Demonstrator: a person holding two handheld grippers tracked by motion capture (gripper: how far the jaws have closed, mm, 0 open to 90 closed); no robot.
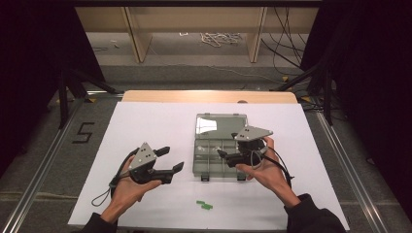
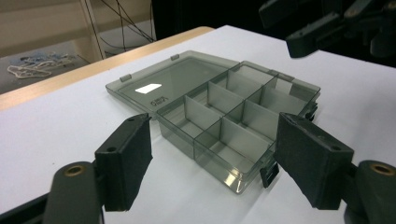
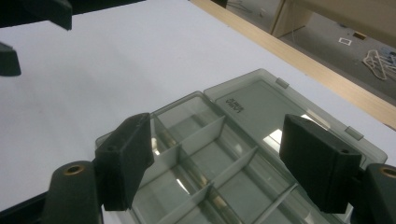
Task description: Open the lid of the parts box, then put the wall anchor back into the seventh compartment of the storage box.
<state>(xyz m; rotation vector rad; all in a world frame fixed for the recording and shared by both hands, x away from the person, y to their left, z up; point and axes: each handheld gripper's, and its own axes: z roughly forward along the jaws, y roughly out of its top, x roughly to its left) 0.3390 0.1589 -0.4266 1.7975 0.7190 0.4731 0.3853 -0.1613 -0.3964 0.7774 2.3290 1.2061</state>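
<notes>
Tongs, left [image 1: 171, 159] and right [image 1: 224, 154], gape wide, holding nothing

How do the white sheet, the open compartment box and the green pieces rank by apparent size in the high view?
1. White sheet, by far the largest.
2. Open compartment box, lid laid flat behind its tray.
3. Green pieces near the front edge, smallest; too small to rank against each other.

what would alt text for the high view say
A clear compartment box lies open on a white table, its lid folded flat away from the person. The left gripper and right gripper are held on either side of it, jaws open and empty. Small green pieces lie near the front edge.
</notes>
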